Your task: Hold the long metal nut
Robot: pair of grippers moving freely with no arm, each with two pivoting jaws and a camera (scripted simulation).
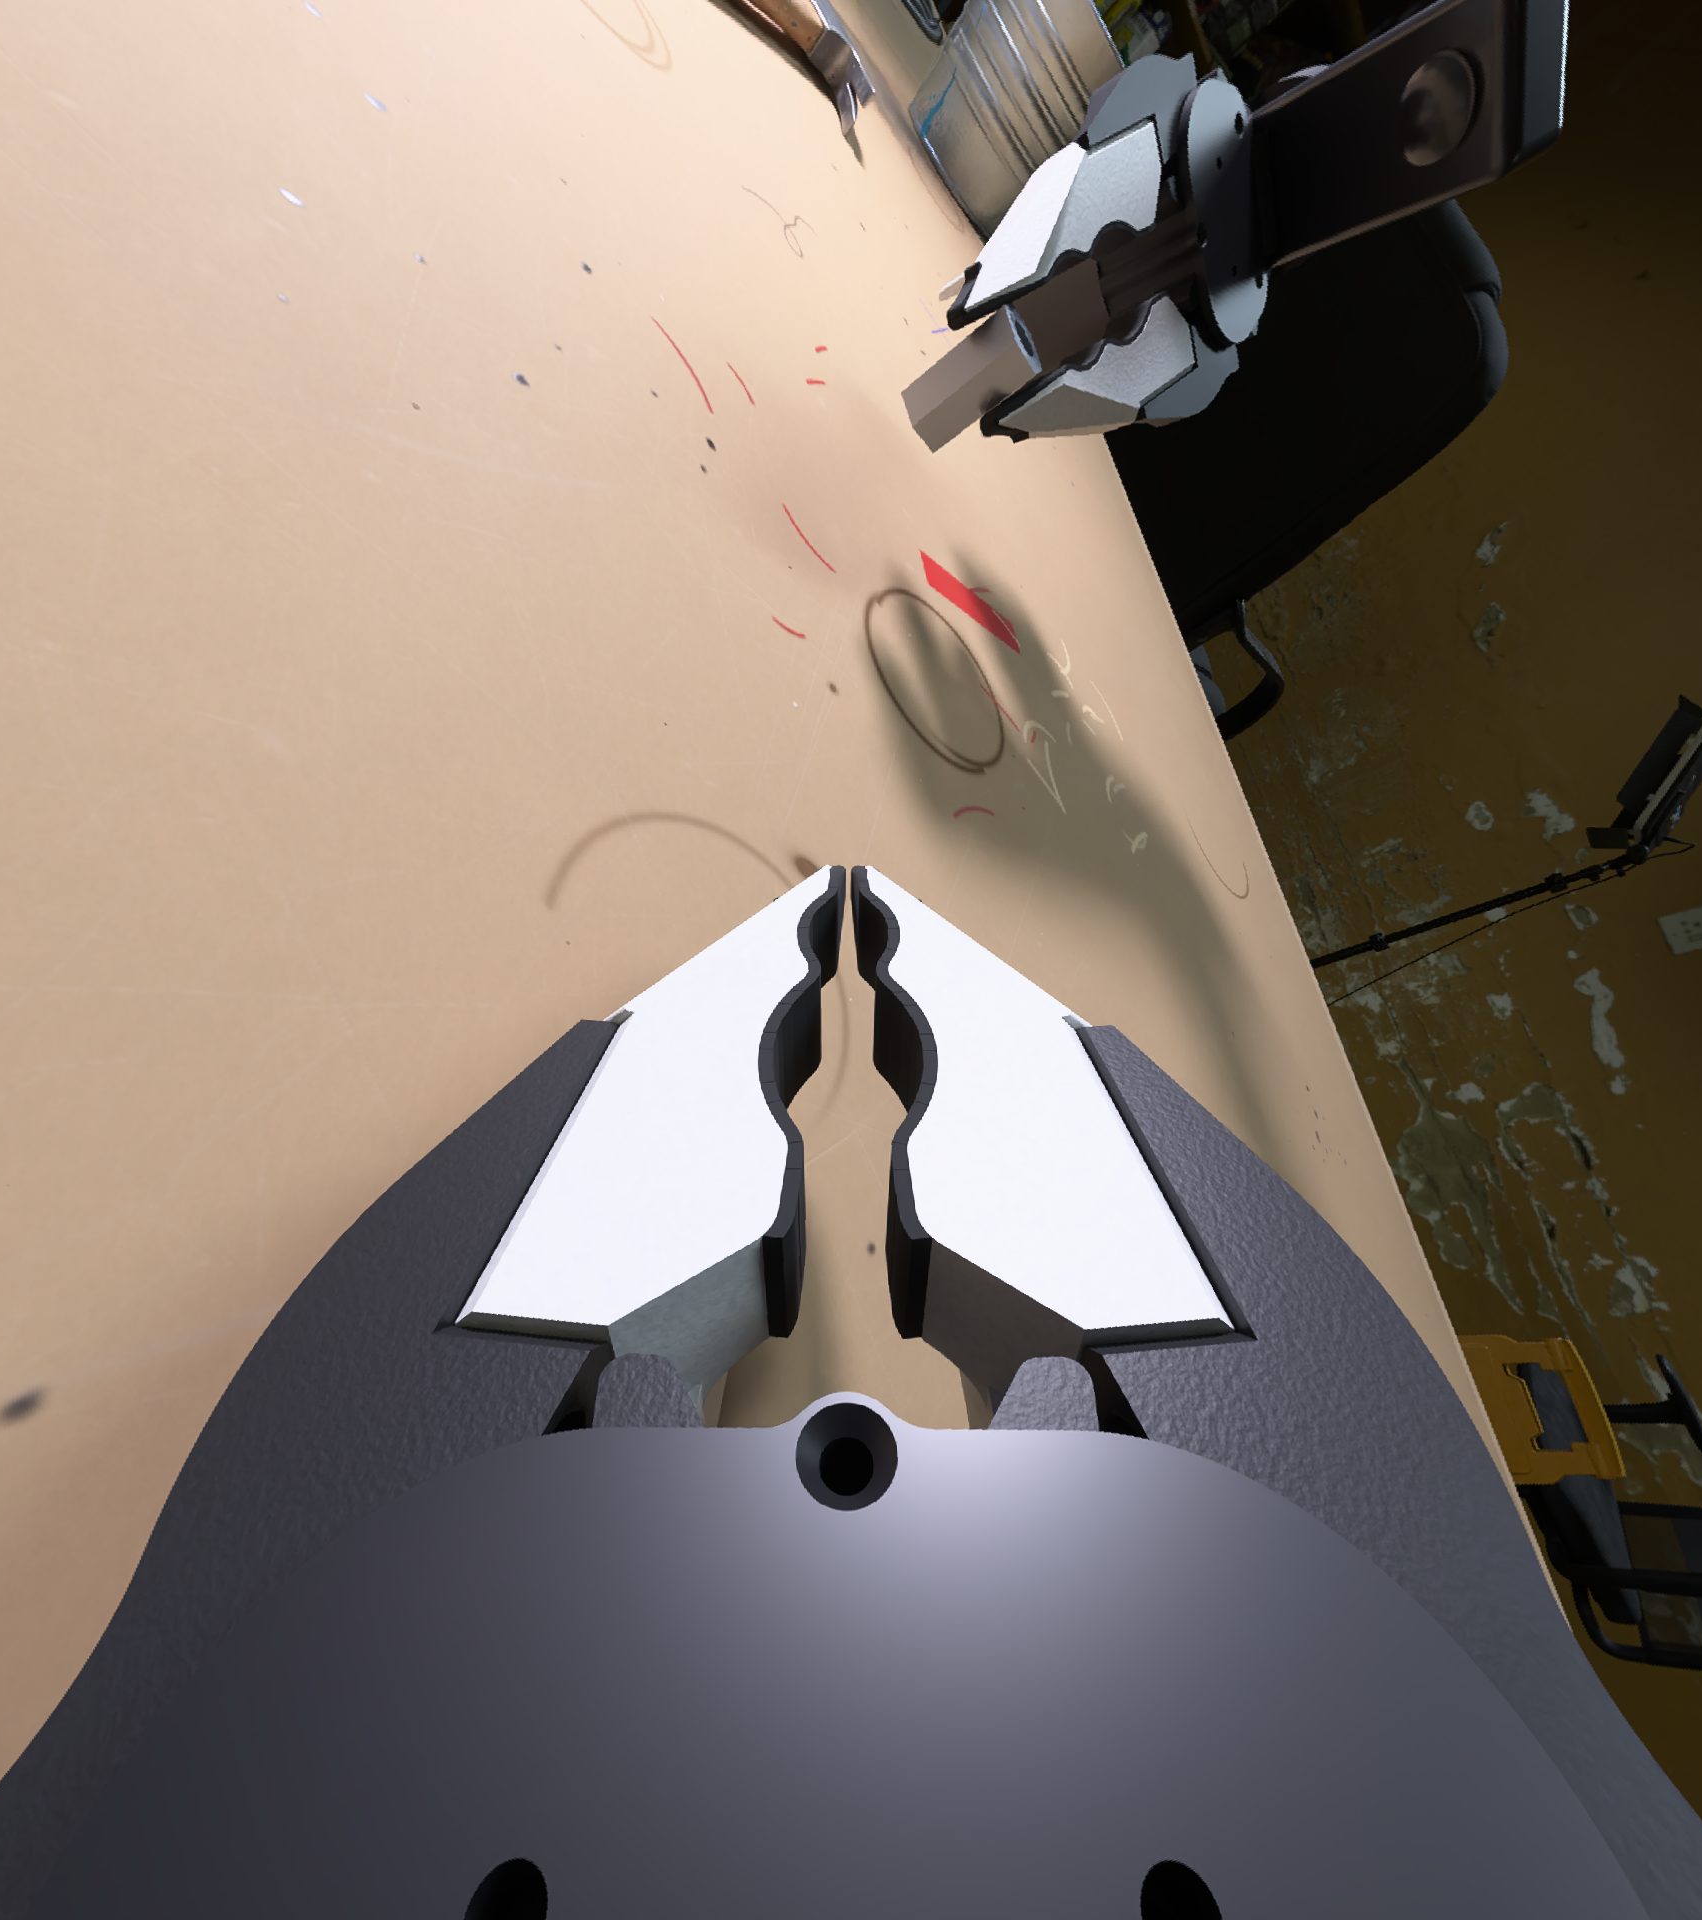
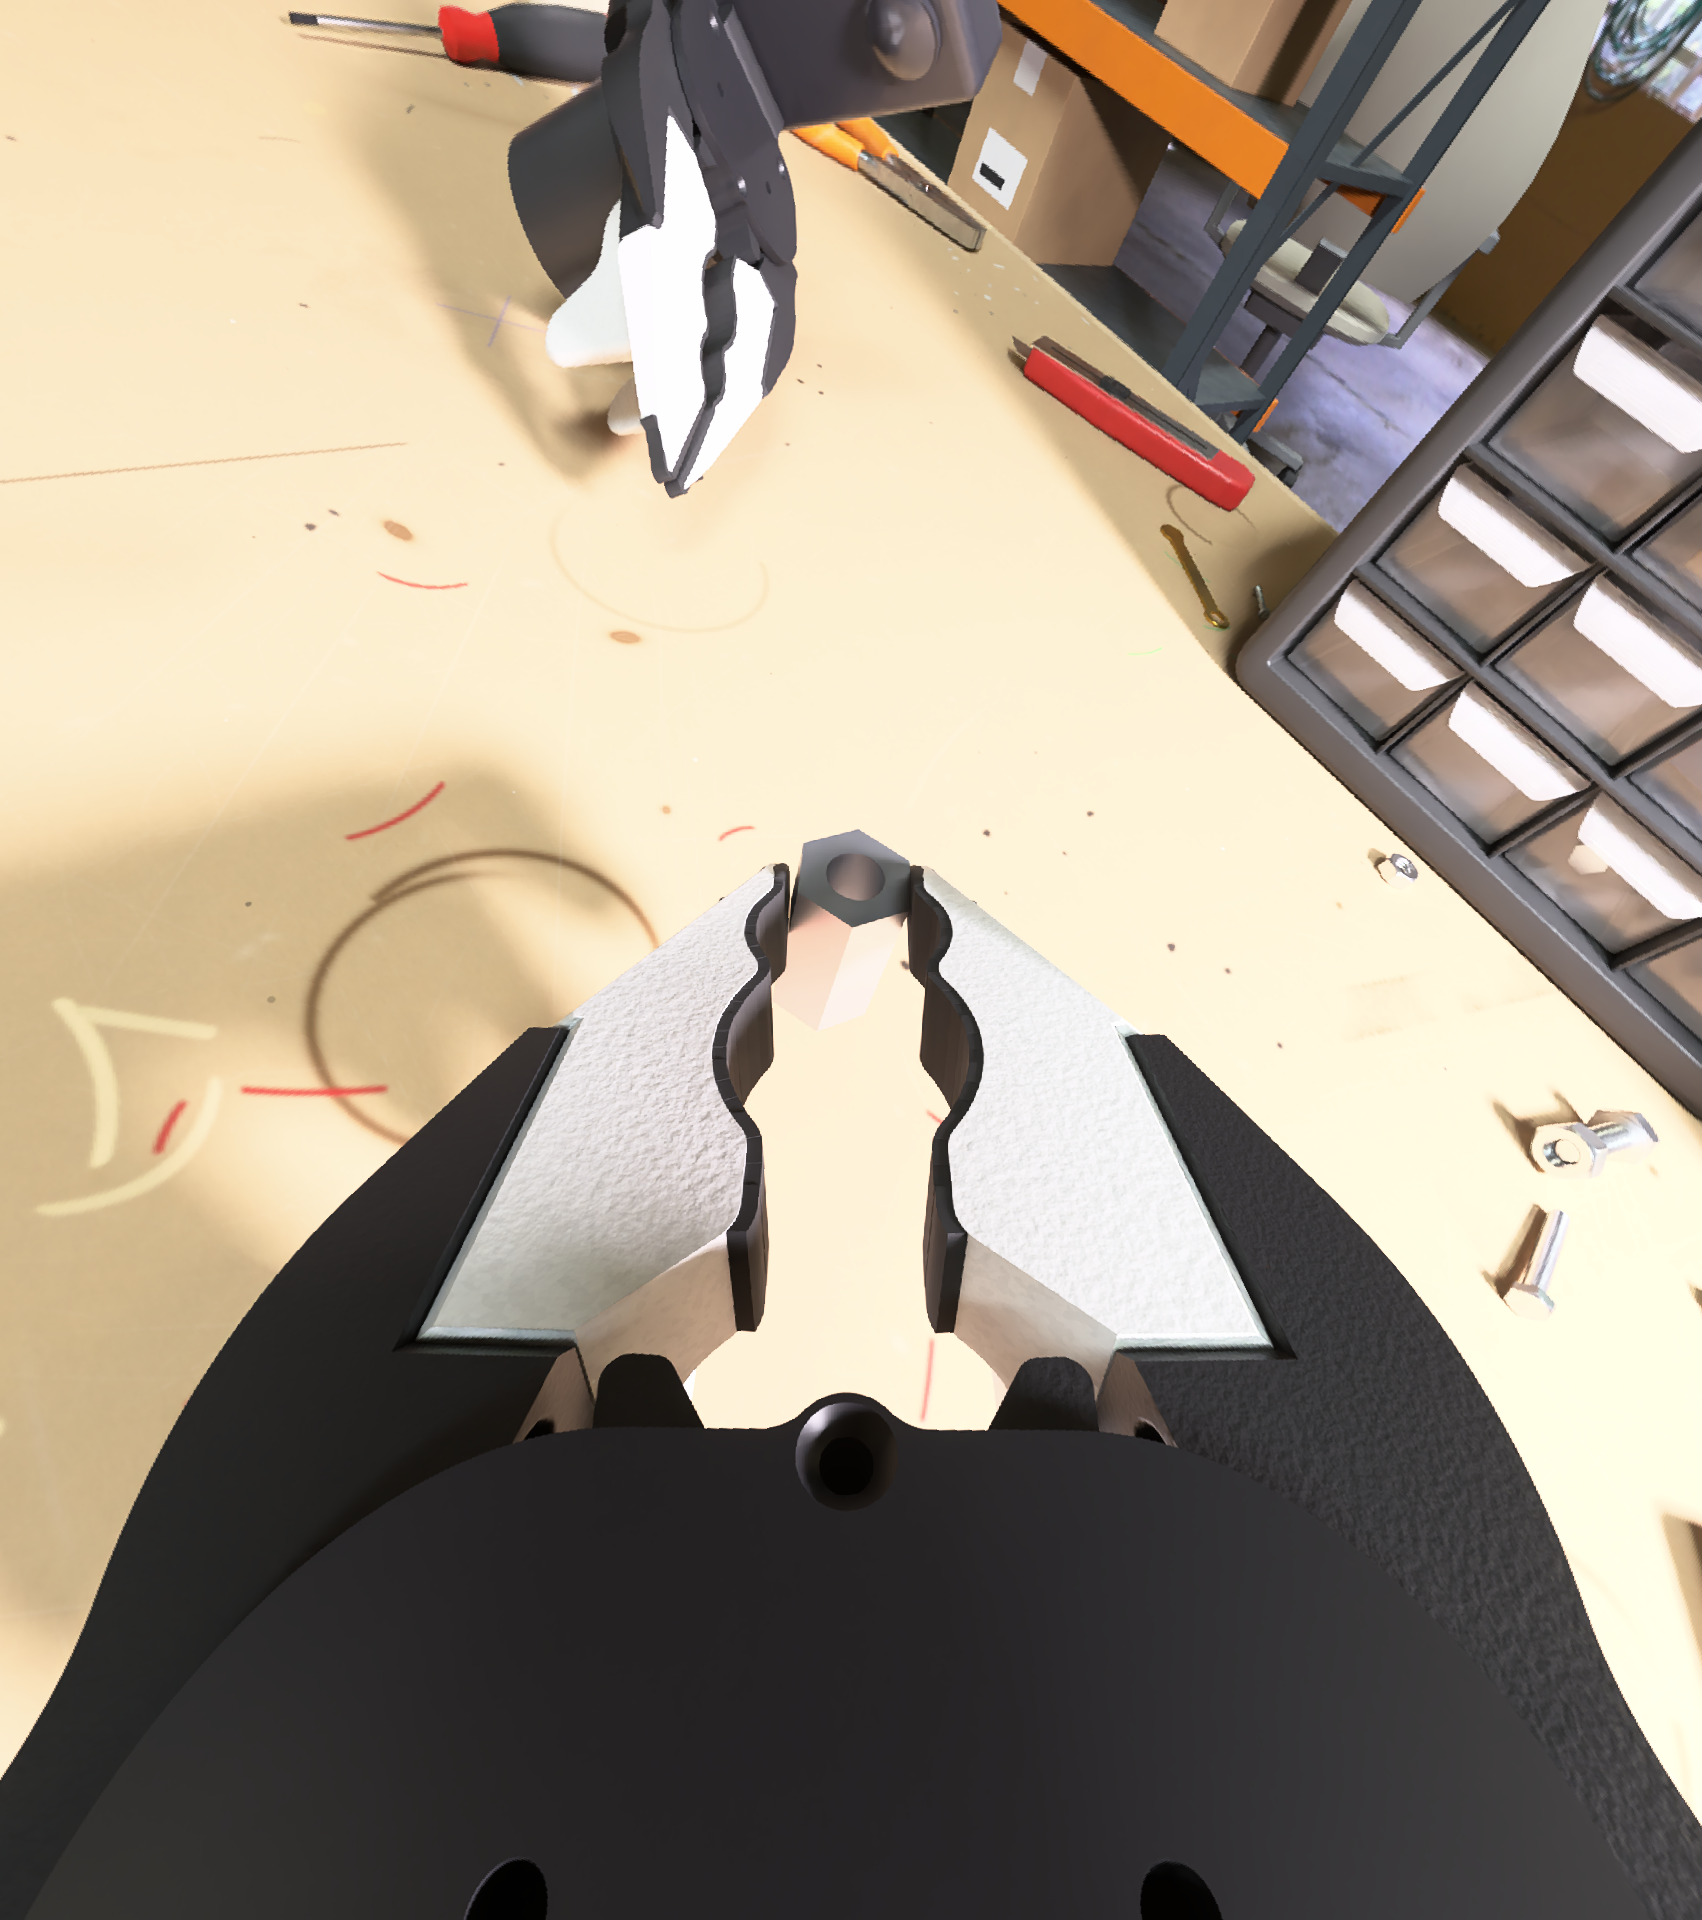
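— Metal nut (image 2: 842,925): where is it sitting?
— Right gripper (image 2: 849,883) is pinching it at the fingertips, above the worktop (image 2: 930,675); left gripper (image 1: 845,875) is hovering nearly closed, holding nothing.

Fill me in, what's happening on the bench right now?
The right tool is shut on the long metal nut, pinched at the fingertips and lifted off the workbench, as the left wrist view also shows. The left tool is shut on nothing, above the bench. Loose bolts and a parts drawer cabinet sit to the right, untouched.
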